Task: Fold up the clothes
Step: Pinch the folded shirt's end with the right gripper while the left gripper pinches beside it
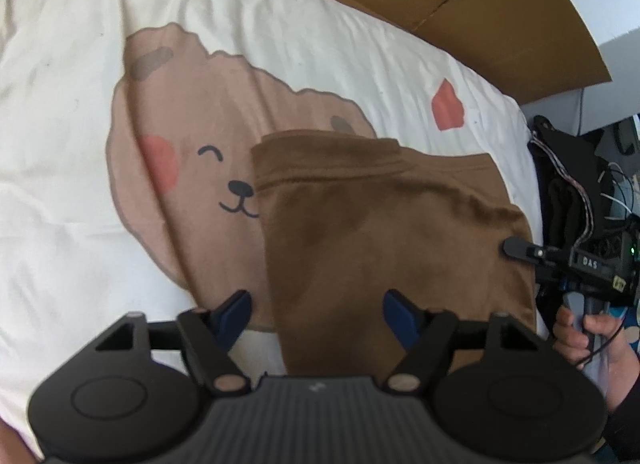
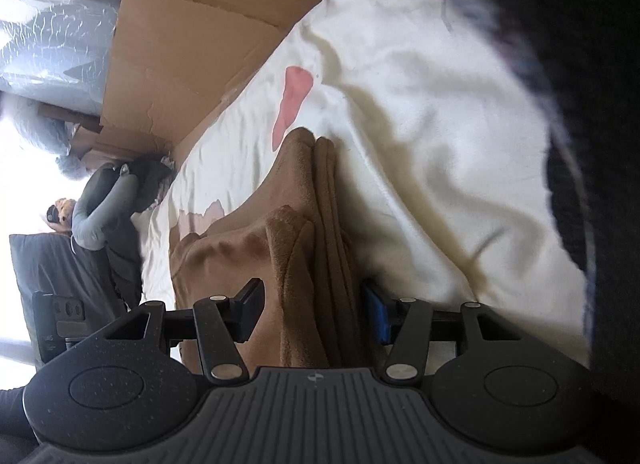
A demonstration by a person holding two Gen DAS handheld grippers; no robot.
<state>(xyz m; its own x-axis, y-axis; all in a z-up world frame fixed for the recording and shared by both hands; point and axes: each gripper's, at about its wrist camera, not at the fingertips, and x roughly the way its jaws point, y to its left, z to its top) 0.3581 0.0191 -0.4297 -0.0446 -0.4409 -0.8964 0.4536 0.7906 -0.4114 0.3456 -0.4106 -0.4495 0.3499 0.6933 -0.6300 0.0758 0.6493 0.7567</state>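
A brown garment (image 1: pixel 380 232), folded into a thick stack, lies on a white bedspread (image 1: pixel 60 104) printed with a smiling bear. My left gripper (image 1: pixel 318 314) hangs over the garment's near left edge. Its jaws are open: the left pad is above the bedspread, the right pad above the cloth, and neither presses. A finger of my right gripper (image 1: pixel 518 249) rests on the garment's right edge. In the right wrist view the folded layers of the brown garment (image 2: pixel 312 224) fill the gap of my right gripper (image 2: pixel 314 314), with both pads against the cloth.
Flattened cardboard (image 1: pixel 480 4) lies along the bed's far side. Cables and dark gear (image 1: pixel 580 192) crowd the right edge, where a hand (image 1: pixel 580 328) holds the right gripper. A person in grey sleeves (image 2: pixel 100 204) is far off. A dark blurred mass (image 2: pixel 580 104) blocks the right wrist view's right side.
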